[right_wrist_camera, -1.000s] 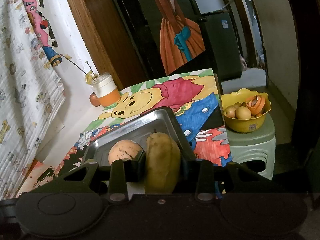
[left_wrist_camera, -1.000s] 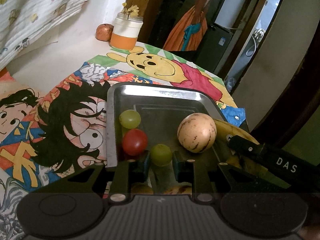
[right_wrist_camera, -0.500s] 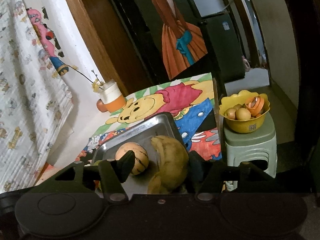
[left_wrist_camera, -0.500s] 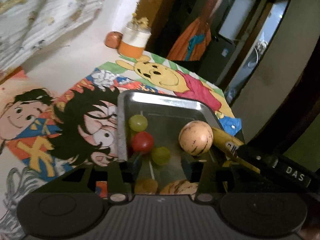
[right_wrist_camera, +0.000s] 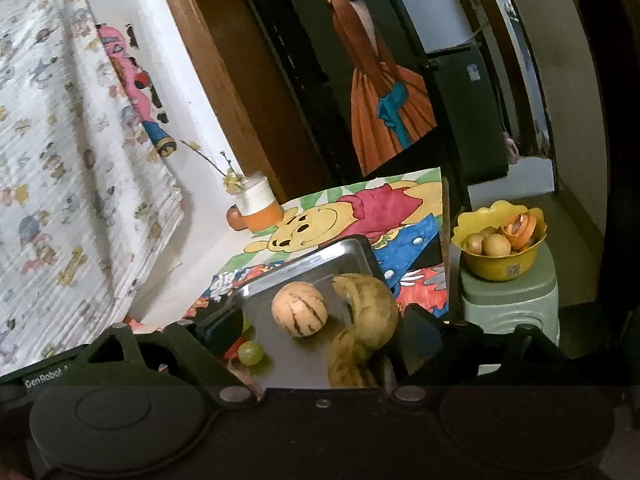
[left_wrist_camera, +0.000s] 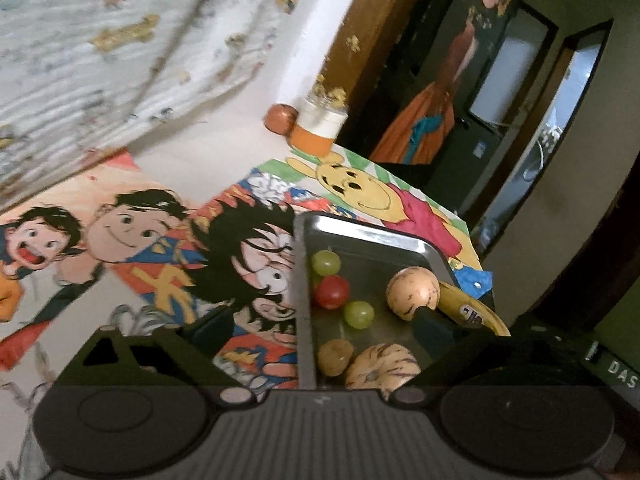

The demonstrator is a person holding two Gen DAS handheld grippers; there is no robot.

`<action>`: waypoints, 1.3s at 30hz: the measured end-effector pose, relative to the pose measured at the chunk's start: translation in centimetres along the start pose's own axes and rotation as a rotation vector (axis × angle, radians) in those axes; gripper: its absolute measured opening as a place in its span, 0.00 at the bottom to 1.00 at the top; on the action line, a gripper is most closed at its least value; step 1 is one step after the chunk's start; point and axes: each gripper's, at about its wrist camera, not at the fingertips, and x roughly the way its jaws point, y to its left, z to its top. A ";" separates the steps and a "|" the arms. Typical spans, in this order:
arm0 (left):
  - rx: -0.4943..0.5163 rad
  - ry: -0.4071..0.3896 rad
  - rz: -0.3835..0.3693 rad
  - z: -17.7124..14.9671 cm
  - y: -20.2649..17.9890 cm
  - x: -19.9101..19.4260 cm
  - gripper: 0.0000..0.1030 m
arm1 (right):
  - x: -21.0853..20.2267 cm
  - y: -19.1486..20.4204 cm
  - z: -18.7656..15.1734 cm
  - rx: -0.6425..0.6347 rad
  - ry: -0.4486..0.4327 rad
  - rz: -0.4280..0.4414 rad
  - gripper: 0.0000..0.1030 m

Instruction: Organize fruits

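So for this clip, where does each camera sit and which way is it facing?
Left wrist: on the left gripper, looking down and forward over the steel tray's left edge at grapes and striped melons; its own opening fingers show, nothing between them.
Right wrist: on the right gripper, looking along the tray's right side toward the yellow bowl; its opening fingers flank the banana.
Shared: tray, far striped melon, banana, orange jar.

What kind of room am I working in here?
Likely a lived-in home: hand-coloured cartoon drawings cover the table under the steel tray, a doorway opens beyond, and a yellow bowl sits on a plastic stool.
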 end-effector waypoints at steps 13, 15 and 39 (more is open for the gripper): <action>0.002 -0.038 0.061 -2.6 2.4 -6.2 1.00 | -5.4 2.8 -2.6 -0.084 -0.004 0.031 0.99; 0.006 -0.042 0.071 -3.2 2.7 -7.1 1.00 | -6.1 3.2 -3.0 -0.091 -0.002 0.030 0.99; 0.041 -0.105 0.210 -9.7 5.5 -15.2 1.00 | -11.6 5.4 -8.2 -0.231 0.039 0.053 0.99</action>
